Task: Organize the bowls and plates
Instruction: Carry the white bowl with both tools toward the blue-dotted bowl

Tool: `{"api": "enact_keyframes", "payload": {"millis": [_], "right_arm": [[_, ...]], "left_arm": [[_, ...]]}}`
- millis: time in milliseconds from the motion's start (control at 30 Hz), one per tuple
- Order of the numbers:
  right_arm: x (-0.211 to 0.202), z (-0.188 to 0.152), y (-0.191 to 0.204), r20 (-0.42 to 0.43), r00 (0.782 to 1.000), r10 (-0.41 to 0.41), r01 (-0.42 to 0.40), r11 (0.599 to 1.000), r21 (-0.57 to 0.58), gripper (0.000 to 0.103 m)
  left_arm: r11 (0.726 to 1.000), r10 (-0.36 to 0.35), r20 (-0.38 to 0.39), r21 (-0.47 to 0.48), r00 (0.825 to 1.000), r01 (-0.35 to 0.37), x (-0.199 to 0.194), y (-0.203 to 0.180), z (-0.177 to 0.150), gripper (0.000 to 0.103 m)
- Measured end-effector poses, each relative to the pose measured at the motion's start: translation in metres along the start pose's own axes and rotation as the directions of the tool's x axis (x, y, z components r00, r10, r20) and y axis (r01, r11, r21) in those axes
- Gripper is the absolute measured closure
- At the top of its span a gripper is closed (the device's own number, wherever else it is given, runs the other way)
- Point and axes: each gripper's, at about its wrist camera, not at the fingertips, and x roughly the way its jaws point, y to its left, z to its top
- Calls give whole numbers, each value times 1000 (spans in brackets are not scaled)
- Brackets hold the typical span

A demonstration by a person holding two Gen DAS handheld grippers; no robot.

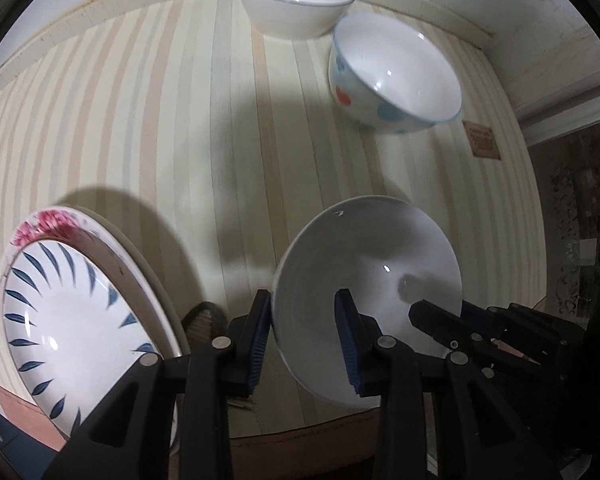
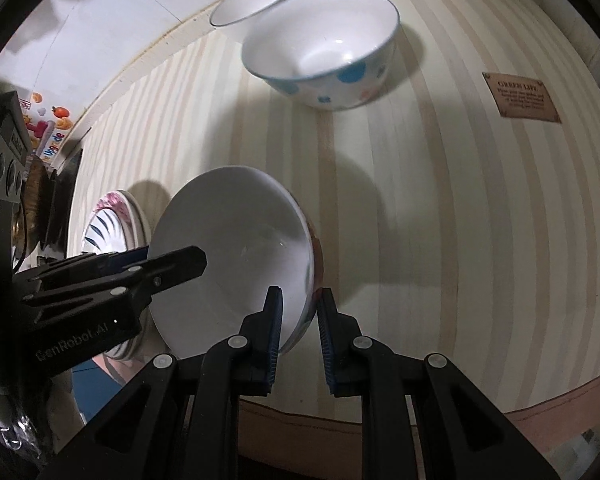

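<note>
Bowls sit in both views, but each camera tells a different part. The left wrist view shows the left tongs [image 1: 304, 336] straddling the near-left rim of the white bowl [image 1: 364, 276], one blue pad outside the wall and one inside, with a gap still visible at each pad, so whether they are clamped cannot be told. The right wrist view shows the right tongs [image 2: 299, 332] set over the opposite rim of that white bowl [image 2: 236, 256], one pad inside and one outside, close to the wall, and again a firm grip cannot be confirmed. Only the right view reveals coloured marks on the bowl's outer wall and the readable brown label [image 2: 520, 96] on the striped desk [image 2: 440, 220]. Only the left view shows the stacked plates [image 1: 72, 312] clearly: a blue-leaf plate lying on a pink-flowered one, at the near-left desk edge. The white bowl is tilted and holds nothing. Farther back the dotted bowl [image 1: 396, 76] and the plain white bowl [image 1: 296, 0] stand just beside each other by the back border, both hollow inside. Bare striped surface lies between them and the held bowl.
</note>
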Motion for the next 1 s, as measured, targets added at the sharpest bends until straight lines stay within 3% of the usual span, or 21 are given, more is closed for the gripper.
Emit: {"api": "enact_keyframes", "payload": {"millis": [600, 700, 800, 867, 933, 1000], "right_arm": [[7, 0, -4, -34, 999, -33, 33, 999, 4, 83], [6, 1, -9, -68, 998, -1, 3, 1000, 30, 83], [-11, 4, -17, -71, 997, 20, -16, 998, 61, 82], [-31, 13, -27, -48, 998, 33, -29, 996, 86, 72], [-53, 28, -37, 0, 998, 62, -61, 992, 113, 51], [-67, 44, -45, 45, 995, 88, -93, 988, 124, 43]], "left_arm": [[996, 49, 13, 68, 999, -50, 13, -17, -3, 73], [996, 56, 26, 71, 998, -58, 2, -17, -5, 73], [995, 60, 88, 75, 994, -66, -22, -15, -4, 73], [997, 41, 113, 59, 993, -48, -39, -14, 4, 71], [999, 2, 133, 39, 991, -7, -52, -12, 24, 59], [999, -28, 152, 34, 988, 24, -54, -11, 48, 58]]}}
